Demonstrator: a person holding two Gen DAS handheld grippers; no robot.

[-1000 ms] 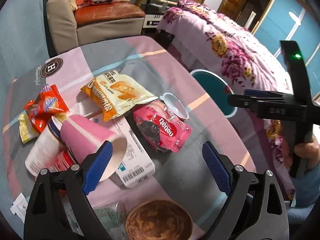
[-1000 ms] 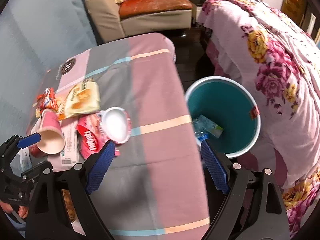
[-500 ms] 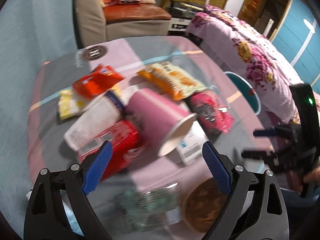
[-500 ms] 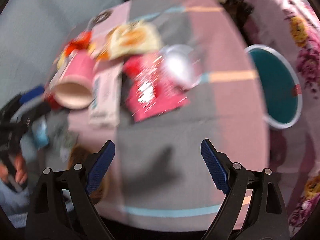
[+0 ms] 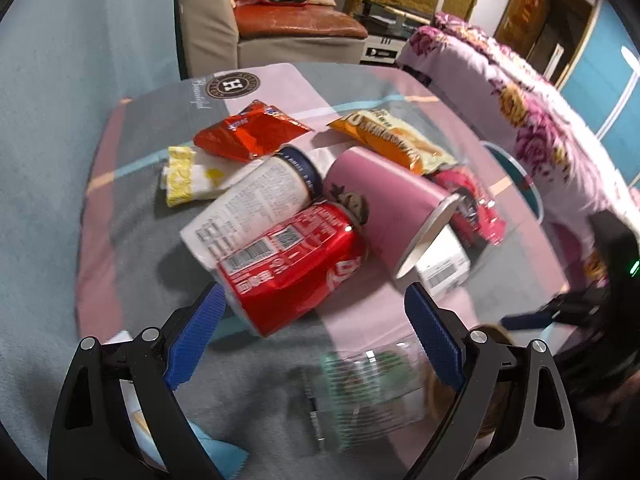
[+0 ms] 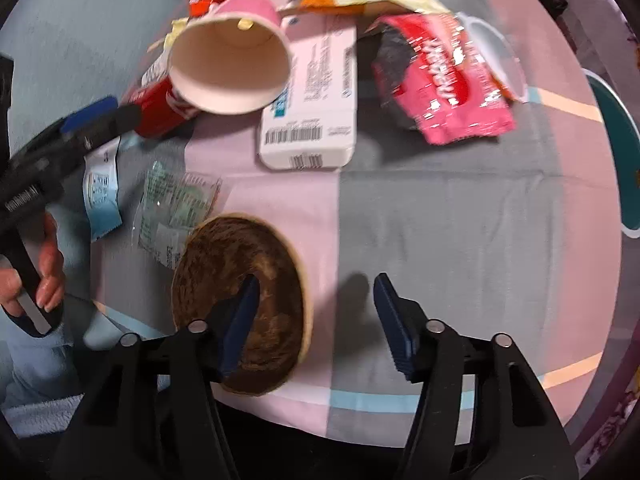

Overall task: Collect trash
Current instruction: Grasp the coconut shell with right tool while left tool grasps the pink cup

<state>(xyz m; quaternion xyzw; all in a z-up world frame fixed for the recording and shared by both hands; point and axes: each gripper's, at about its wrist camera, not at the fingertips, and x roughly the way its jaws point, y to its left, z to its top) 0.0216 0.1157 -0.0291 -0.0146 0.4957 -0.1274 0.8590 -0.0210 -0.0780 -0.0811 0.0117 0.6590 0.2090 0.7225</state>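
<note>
Trash lies heaped on the tablecloth (image 6: 460,220). A red can (image 5: 296,264) rests just ahead of my open left gripper (image 5: 314,336), with nothing between its fingers. Behind the can lie a white cup (image 5: 252,208) and a pink cup (image 5: 392,208), both on their sides. My right gripper (image 6: 316,320) points steeply down over a brown paper bowl (image 6: 236,264). Its jaws are closing: the left finger is inside the bowl and the right finger outside, with the rim between them but not pressed. The teal bin (image 6: 624,160) stands off the table's right side.
Around the cups lie a white box (image 6: 312,96), a pink packet (image 6: 448,80), an orange snack bag (image 5: 392,140), a red-orange packet (image 5: 252,132), a yellow wrapper (image 5: 188,176) and a clear green wrapper (image 6: 176,200). An armchair (image 5: 280,28) and a floral bed (image 5: 532,120) flank the table.
Both grippers have swung left and come down towards the table. The left now faces the red can. The right left the bin side, reached the brown bowl and its jaws have narrowed.
</note>
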